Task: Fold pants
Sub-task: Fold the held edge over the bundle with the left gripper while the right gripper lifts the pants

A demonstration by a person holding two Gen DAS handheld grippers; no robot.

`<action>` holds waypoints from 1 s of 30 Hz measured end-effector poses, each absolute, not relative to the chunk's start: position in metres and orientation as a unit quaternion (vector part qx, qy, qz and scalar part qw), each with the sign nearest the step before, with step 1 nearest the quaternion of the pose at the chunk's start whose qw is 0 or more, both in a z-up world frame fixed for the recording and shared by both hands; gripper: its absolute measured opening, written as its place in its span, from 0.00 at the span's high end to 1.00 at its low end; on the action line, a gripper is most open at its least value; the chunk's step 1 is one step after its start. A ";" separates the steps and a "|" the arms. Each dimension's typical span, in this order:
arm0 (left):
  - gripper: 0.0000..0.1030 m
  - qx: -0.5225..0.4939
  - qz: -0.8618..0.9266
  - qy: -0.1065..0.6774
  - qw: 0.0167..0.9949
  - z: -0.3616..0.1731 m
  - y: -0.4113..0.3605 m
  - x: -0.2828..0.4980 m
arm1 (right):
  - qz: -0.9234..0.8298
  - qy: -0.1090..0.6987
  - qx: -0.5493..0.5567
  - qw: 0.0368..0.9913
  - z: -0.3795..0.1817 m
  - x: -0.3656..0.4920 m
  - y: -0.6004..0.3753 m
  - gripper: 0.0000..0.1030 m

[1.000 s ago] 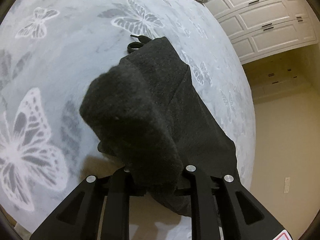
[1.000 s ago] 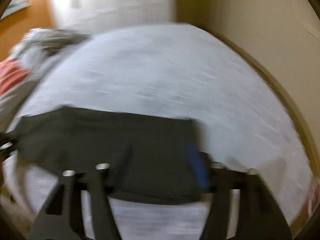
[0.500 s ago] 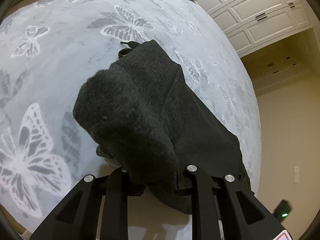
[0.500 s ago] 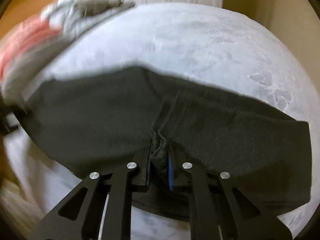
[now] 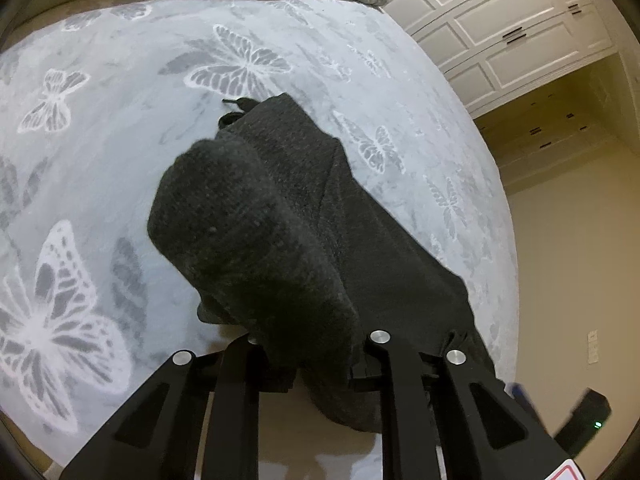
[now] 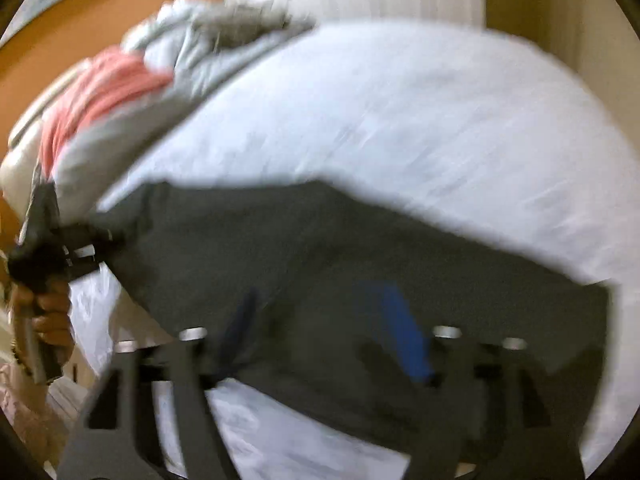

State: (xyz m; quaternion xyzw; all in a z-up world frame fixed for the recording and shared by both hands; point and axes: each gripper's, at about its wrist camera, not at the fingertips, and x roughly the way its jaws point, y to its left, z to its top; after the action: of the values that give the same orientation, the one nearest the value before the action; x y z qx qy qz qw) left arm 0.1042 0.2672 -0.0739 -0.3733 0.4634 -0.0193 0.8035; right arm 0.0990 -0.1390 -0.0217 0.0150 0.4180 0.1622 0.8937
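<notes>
Pants (image 5: 304, 240) bunched between left fingers (image 5: 376, 364) — right fingers (image 6: 404, 336) opening above them.

Under my view spreads a pale grey bedspread (image 5: 120, 128) printed with white butterflies. White panelled cabinet doors (image 5: 500, 28) fill the upper right, with a beige wall (image 5: 572, 260) below them. In my other view, blurred, a heap of grey and pink laundry (image 6: 120, 92) sits upper left against an orange wall (image 6: 120, 12).

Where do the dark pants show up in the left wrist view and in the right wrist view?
Left wrist: pants run from centre down to the left gripper, which clamps them.
Right wrist: pants span the lower half, blurred.
Shared landmark: the pale bedspread beneath them.
</notes>
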 end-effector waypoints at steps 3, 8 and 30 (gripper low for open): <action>0.90 -0.369 -0.017 0.446 0.815 -0.059 0.257 0.104 | 0.097 0.390 -0.009 0.916 0.003 0.093 -0.193 0.16; 0.90 -0.308 -0.099 0.370 0.871 0.020 0.187 0.085 | 0.012 0.345 0.054 0.937 -0.005 0.064 -0.281 0.16; 0.06 -0.127 -0.122 0.384 0.906 0.014 0.094 0.064 | 0.115 0.489 0.181 0.846 -0.072 0.109 -0.265 0.15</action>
State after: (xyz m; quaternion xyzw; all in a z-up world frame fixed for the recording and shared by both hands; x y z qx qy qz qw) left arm 0.0635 0.0935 0.0141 -0.1272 0.3843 -0.1223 0.9062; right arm 0.1087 -0.2652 -0.0719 0.1808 0.4885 0.1150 0.8458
